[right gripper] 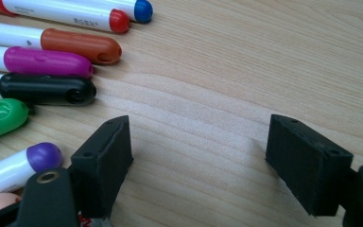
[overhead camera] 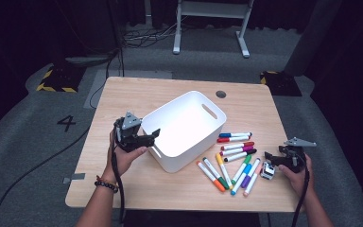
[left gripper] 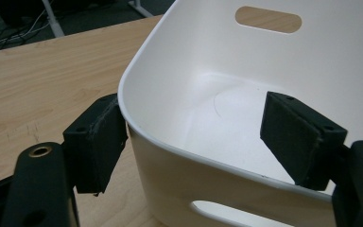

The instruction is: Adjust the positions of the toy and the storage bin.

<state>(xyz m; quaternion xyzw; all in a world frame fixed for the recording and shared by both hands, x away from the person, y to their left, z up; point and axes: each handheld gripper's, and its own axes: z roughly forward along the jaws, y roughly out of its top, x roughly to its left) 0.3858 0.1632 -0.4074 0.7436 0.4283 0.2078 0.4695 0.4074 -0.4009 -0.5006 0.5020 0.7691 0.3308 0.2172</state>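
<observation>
Left tool (overhead camera: 152, 137) sits at the near-left corner of the white bin (overhead camera: 184, 127), jaws spread, one pad outside the wall, one inside over the rim, not clamping. Right tool (overhead camera: 270, 157) rests low on the counter (overhead camera: 137, 94) beside the markers (overhead camera: 234, 161), jaws apart, nothing between them. One bin mid-counter, ten markers right of it, one small cube-like item (overhead camera: 267, 170) by the right tool.

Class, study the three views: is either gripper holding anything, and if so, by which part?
Nothing is held. The left gripper straddles the white bin's near rim, jaws apart and not pressing. The right gripper is open over bare table beside the markers.
</observation>
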